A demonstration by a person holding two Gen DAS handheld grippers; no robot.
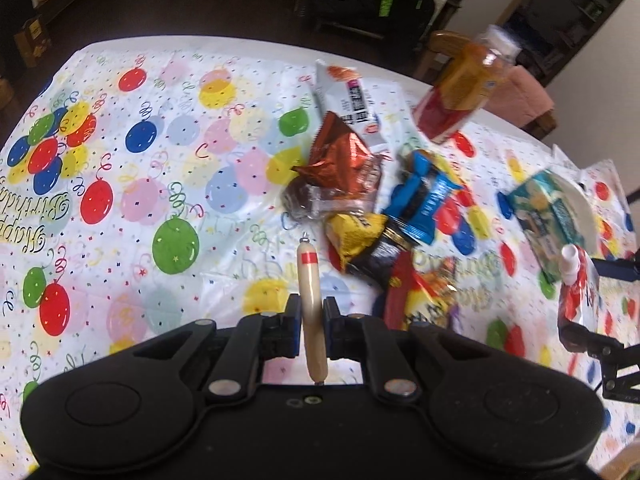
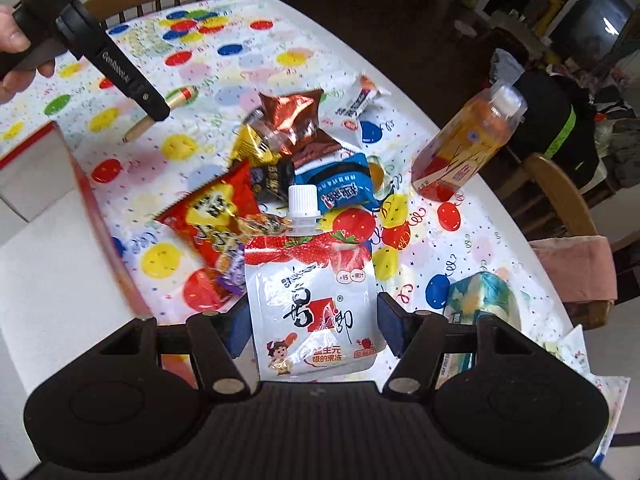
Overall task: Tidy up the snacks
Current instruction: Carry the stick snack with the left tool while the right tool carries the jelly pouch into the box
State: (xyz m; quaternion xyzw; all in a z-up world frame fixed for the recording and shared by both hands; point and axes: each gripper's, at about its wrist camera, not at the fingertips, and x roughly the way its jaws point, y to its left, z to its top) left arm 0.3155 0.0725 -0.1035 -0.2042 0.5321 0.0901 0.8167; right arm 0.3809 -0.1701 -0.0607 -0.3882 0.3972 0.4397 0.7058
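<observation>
Left gripper clamps sausage stick, snack pile at 1 o'clock. Only right view shows right gripper pinching jelly pouch; bottle at 2 o'clock on tablecloth.

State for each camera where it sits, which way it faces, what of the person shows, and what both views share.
Left wrist: rides the left gripper, looking along its fingers, shut on a sausage stick, across the balloon tablecloth; no hand shows.
Right wrist: rides the right gripper, holding a strawberry jelly pouch, facing the table's far end; a hand holds the other gripper.
Shared: snack pile, orange drink bottle, sausage stick, jelly pouch.
</observation>
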